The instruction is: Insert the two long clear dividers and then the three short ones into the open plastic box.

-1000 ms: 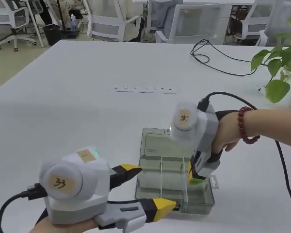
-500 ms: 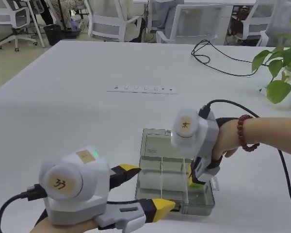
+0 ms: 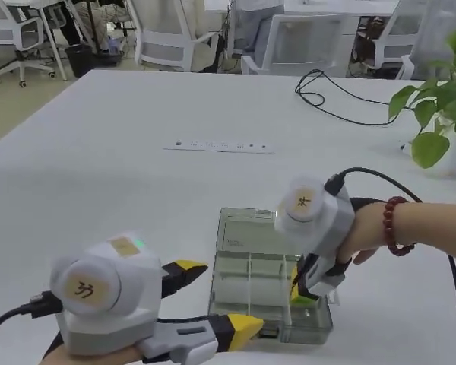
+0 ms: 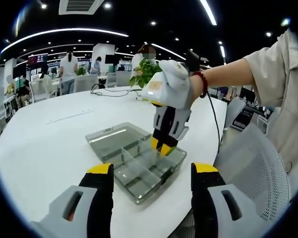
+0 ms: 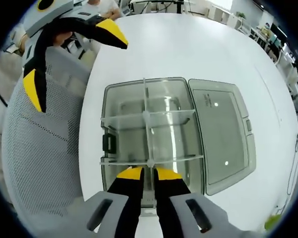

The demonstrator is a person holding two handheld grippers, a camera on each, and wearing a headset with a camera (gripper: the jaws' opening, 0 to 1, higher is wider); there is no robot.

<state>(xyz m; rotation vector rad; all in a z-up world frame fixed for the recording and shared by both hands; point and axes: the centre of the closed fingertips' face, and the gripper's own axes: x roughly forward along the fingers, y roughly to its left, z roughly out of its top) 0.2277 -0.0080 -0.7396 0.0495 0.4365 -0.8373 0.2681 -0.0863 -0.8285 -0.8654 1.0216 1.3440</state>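
Right gripper [image 5: 149, 174] clenched on near end of long divider [image 5: 145, 106], upright inside open plastic box [image 5: 107, 106] straight ahead. Left gripper [image 4: 152, 169] released, jaws wide; box just ahead on tabletop [image 4: 49, 144].

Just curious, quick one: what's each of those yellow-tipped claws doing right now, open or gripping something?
Left gripper: open, holding nothing.
Right gripper: shut on a clear plastic divider standing in the open grey-tinted plastic box.
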